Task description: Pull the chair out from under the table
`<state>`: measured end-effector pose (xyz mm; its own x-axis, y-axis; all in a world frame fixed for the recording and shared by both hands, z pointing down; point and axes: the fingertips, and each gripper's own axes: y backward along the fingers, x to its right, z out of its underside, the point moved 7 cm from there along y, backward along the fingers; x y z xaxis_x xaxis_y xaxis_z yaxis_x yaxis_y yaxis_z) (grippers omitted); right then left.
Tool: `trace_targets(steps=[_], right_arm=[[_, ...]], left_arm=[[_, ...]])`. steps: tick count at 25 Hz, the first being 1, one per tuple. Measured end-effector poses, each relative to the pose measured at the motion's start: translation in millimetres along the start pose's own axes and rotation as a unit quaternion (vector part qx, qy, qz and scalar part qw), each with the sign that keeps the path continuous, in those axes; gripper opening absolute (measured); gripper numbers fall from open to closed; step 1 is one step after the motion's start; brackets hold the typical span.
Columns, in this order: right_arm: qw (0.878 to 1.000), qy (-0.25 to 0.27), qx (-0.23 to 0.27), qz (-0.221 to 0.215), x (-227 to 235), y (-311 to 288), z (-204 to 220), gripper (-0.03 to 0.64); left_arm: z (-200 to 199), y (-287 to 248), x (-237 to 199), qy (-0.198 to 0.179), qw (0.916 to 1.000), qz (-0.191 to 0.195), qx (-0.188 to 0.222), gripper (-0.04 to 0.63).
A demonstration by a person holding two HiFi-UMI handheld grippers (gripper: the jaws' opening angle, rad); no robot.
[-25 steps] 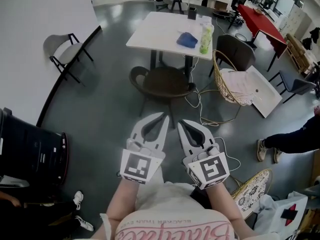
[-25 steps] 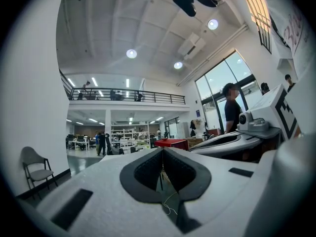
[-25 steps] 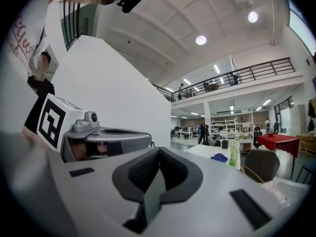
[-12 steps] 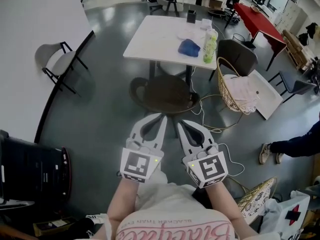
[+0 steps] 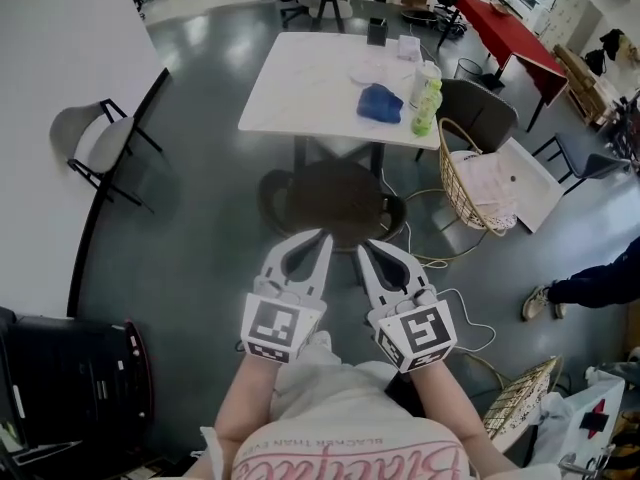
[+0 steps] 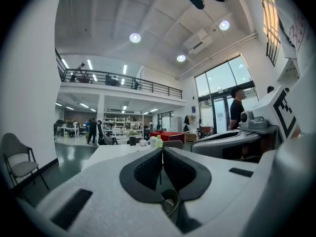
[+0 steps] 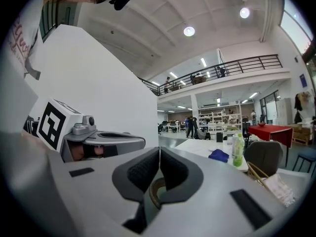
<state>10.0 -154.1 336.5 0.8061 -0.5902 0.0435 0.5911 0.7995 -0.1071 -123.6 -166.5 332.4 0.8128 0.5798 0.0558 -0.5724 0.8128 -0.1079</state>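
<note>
A: Where is the chair (image 5: 335,196)?

B: In the centre of the head view, a dark rounded shell just above the tips of the tongs. Its far part sits under the near edge of the white bench (image 5: 300,83), and the near part sticks out toward us.

A: And the tongs?

B: The left tongs (image 5: 325,236) and right tongs (image 5: 362,246) are side by side at lower centre. Both have their jaws pressed together with nothing between them. Each one's own view shows the pads meeting, with only the room beyond. Neither touches the chair.

A: How do you expect it to handle?

B: I'd guess it's a stiff moulded shell on thin legs and fairly light. It should slide on that smooth grey floor rather than need lifting. The rim looks slick, so a shallow pinch could slip off.

A: Where should we take hold?

B: On the curved rim nearest us, with one pair of tongs either side of its middle so it comes out straight. The jaws must open first.

A: Any snags?

B: A white cable (image 5: 432,260) lies on the floor just right of the chair's base, and a leg might catch it.
</note>
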Motion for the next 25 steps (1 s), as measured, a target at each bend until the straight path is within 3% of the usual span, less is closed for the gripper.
trace_targets(steps=[9,15,18,21,25], right_arm=[[1.0,-0.005,-0.026,0.007,14.1,-40.0,16.5,0.005],[0.999,-0.02,-0.046,-0.004,31.1,-57.3,34.1,0.005],[0.998,-0.024,-0.051,-0.017,39.4,-69.7,40.0,0.005],[0.998,-0.023,-0.054,-0.033,47.2,-83.7,41.9,0.005],[0.997,-0.024,-0.064,-0.046,58.8,-98.3,53.1,0.005]], left_arm=[[37.9,-30.1,-45.5,0.048,0.9977,-0.026,-0.04,0.013],[79.1,-48.9,-63.8,0.083,0.9896,-0.063,-0.099,0.147],[114.8,-57.2,-74.4,0.129,0.9764,-0.094,-0.146,0.147],[156.9,-65.7,-83.8,0.192,0.9542,-0.121,-0.195,0.147],[208.5,-77.4,-88.5,0.235,0.9249,-0.146,-0.261,0.147]])
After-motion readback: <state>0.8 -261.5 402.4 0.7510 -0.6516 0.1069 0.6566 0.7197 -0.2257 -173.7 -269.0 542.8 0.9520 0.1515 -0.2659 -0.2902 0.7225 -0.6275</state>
